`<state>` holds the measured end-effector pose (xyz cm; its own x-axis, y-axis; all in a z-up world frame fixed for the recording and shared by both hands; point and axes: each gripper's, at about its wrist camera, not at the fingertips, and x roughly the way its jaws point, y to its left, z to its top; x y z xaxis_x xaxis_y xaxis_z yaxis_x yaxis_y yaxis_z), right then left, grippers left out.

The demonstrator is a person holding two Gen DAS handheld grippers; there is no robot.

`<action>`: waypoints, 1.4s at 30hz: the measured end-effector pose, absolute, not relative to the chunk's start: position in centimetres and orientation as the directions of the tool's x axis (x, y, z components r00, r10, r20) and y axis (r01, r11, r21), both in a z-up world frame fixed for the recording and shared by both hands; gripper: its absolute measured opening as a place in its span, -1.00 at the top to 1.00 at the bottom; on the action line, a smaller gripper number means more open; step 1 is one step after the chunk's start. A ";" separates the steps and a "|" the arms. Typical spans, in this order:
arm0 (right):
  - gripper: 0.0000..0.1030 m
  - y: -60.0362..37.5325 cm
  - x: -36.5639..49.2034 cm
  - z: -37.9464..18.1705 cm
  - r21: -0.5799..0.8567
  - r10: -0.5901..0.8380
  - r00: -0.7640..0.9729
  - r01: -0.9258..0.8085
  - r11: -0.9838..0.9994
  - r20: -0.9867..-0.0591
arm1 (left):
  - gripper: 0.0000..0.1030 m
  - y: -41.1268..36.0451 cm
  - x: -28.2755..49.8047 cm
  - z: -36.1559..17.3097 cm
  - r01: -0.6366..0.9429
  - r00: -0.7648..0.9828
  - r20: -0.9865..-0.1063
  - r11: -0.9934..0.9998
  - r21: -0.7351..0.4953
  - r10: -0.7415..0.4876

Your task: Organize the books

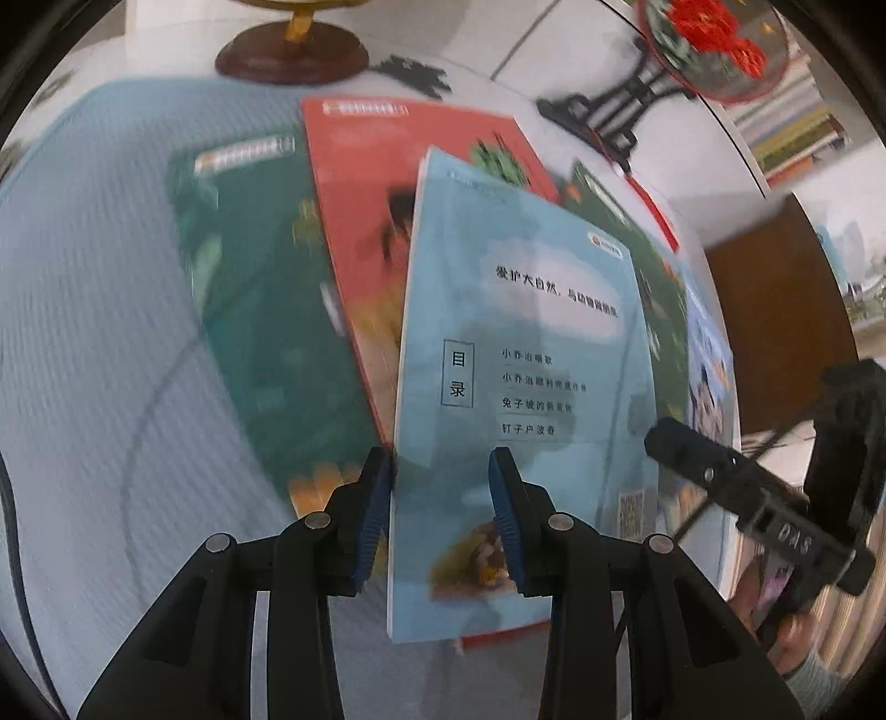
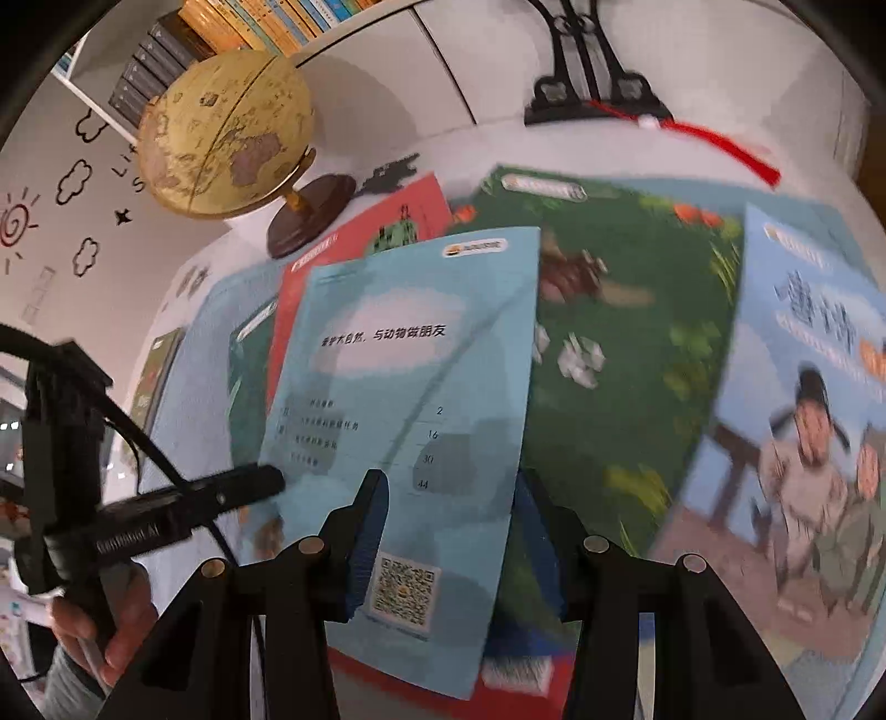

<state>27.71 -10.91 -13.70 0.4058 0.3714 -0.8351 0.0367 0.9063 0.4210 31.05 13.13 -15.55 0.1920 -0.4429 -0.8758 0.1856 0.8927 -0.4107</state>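
In the left wrist view, the light-blue book [image 1: 520,387] (contents page up) is seen clamped at its left edge by the left gripper [image 1: 443,498], above a red book [image 1: 360,221] and green book [image 1: 260,310] on the blue mat [image 1: 83,277].

In the right wrist view, its right edge is straddled by the right gripper [image 2: 454,526]; whether its pads press cannot be told. A globe [image 2: 221,138] is seen behind.

Motion blur smears the green book [image 1: 266,310] cover; the globe [image 1: 292,52] is cropped above its base.
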 end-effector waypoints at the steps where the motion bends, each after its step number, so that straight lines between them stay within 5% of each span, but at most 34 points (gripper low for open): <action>1: 0.08 -11.1 26.7 -13.7 0.416 0.370 0.401 0.029 0.909 -0.838 | 0.38 12.8 29.9 -15.7 0.186 0.183 -0.878 0.892 -0.411 -0.443; 10: 0.07 -12.2 17.5 -16.3 0.438 0.431 0.239 -0.026 0.898 -0.870 | 0.38 10.5 21.1 -17.1 0.202 0.158 -0.912 0.916 -0.346 -0.379; 14: 0.14 -13.3 15.0 -16.5 0.436 0.417 0.335 -0.020 0.900 -0.845 | 0.38 10.0 19.2 -17.2 0.175 0.171 -0.916 0.926 -0.334 -0.363; 21: -0.06 -11.9 15.9 -16.2 0.397 0.414 0.355 -0.123 0.909 -0.838 | 0.37 9.3 19.0 -17.3 0.130 0.207 -0.919 0.940 -0.315 -0.336; 28: -0.06 -16.4 17.2 -16.5 0.779 0.763 0.271 -0.069 0.624 -0.587 | 0.37 10.3 17.6 -17.6 0.103 0.216 -0.909 0.934 -0.341 -0.356; 34: -0.06 -14.5 18.2 -16.9 0.695 0.696 0.260 -0.110 0.710 -0.670 | 0.37 11.1 17.0 -17.9 0.077 0.220 -0.894 0.921 -0.382 -0.390; 39: -0.05 -12.9 17.6 -11.5 0.789 0.805 0.290 -0.203 0.579 -0.517 | 0.37 12.5 16.5 -18.1 0.058 0.224 -0.868 0.895 -0.442 -0.443; 42: -0.05 -9.6 17.9 -8.7 0.772 0.824 0.261 -0.295 0.563 -0.502 | 0.34 13.5 16.5 -18.0 0.035 0.219 -0.848 0.872 -0.488 -0.483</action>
<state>17.88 -9.61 -8.75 0.2610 0.8244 -0.5022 -0.2947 0.5635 0.7718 16.53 13.49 -18.03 0.2186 -0.4832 -0.8478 0.0348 0.8721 -0.4881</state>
